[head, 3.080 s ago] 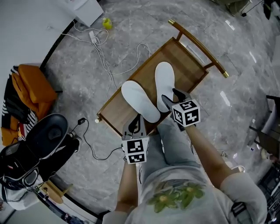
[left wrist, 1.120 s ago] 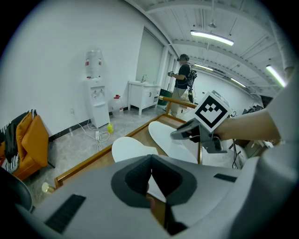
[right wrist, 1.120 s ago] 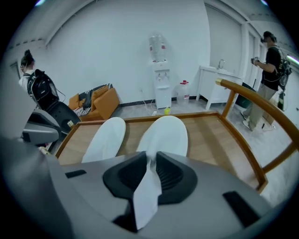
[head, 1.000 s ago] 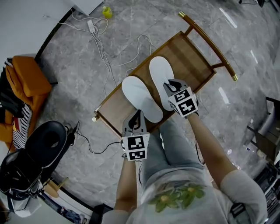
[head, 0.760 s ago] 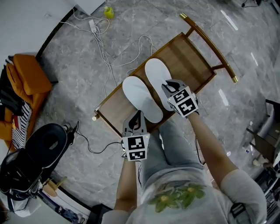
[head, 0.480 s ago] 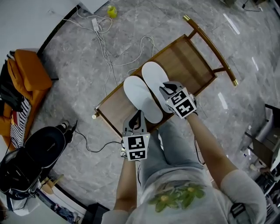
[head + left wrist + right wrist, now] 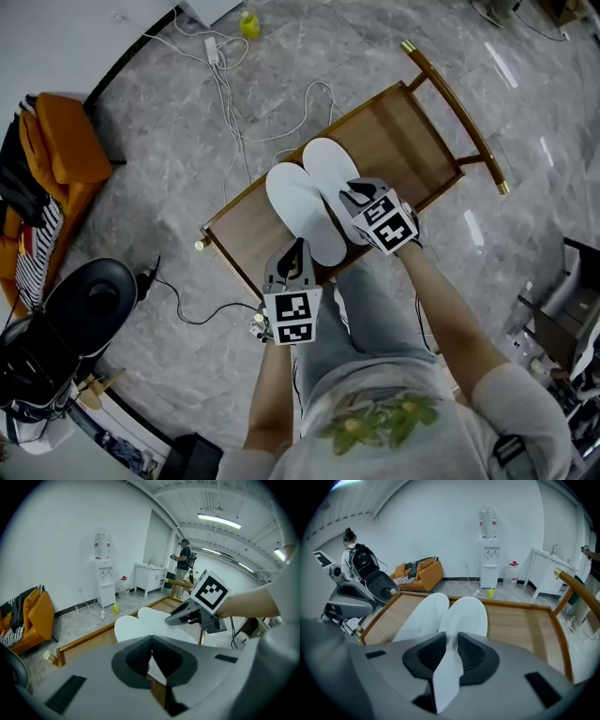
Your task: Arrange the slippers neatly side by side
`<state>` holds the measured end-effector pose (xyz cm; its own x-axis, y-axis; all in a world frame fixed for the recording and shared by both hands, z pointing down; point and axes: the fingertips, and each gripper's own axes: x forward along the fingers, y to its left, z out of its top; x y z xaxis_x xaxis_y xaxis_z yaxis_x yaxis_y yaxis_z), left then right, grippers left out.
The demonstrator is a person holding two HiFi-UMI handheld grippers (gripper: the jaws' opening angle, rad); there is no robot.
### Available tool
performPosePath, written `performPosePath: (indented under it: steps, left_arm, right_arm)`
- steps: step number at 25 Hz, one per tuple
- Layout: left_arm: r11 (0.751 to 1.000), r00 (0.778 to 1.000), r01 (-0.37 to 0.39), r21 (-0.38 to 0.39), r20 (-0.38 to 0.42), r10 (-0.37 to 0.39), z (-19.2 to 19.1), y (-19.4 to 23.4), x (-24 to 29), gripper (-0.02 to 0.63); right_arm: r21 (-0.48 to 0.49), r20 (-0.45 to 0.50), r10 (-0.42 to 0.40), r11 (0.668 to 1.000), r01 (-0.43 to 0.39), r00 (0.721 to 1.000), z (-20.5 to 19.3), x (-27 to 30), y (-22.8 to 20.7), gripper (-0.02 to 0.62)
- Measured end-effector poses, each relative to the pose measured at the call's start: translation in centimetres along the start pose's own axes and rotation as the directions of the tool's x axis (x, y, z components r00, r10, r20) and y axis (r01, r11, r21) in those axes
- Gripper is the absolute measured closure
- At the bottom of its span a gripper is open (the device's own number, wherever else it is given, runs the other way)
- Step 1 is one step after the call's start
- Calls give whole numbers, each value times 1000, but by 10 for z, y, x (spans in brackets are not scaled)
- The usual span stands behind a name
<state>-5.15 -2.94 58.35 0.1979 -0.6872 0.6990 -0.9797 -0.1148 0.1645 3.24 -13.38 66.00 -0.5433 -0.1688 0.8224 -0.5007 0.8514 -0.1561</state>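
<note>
The floor (image 7: pixel 169 187) is polished grey stone with pale veining, and it catches streaks of light. A plain white wall (image 7: pixel 61 536) meets it along a dark skirting. Against that wall stands a white water dispenser with a bottle on top (image 7: pixel 104 569), and near it a white cabinet with a sink (image 7: pixel 149 576). An orange sofa (image 7: pixel 58 141) carries a black-and-white striped cloth. White cables with a power strip (image 7: pixel 220 80) trail over the floor near a small yellow-green object (image 7: pixel 249 25). In the middle lies a low light-brown wooden surface with a raised rim and brass-capped rail (image 7: pixel 412 141). Long strip lights (image 7: pixel 219 521) run along the white ceiling.
</note>
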Motion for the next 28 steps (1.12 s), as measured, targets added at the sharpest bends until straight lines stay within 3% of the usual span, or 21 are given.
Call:
performPosePath:
  steps: [13, 28]
  left_arm:
    - [1000, 1000, -14, -19, 13, 14, -1, -2, 1, 589]
    - [998, 997, 43, 53, 57, -46, 39, -24, -32, 589]
  right_arm:
    - [21, 24, 2, 1000, -2, 1000, 5, -7, -2, 431]
    - [83, 199, -31, 996, 14, 980, 42, -77, 26, 408]
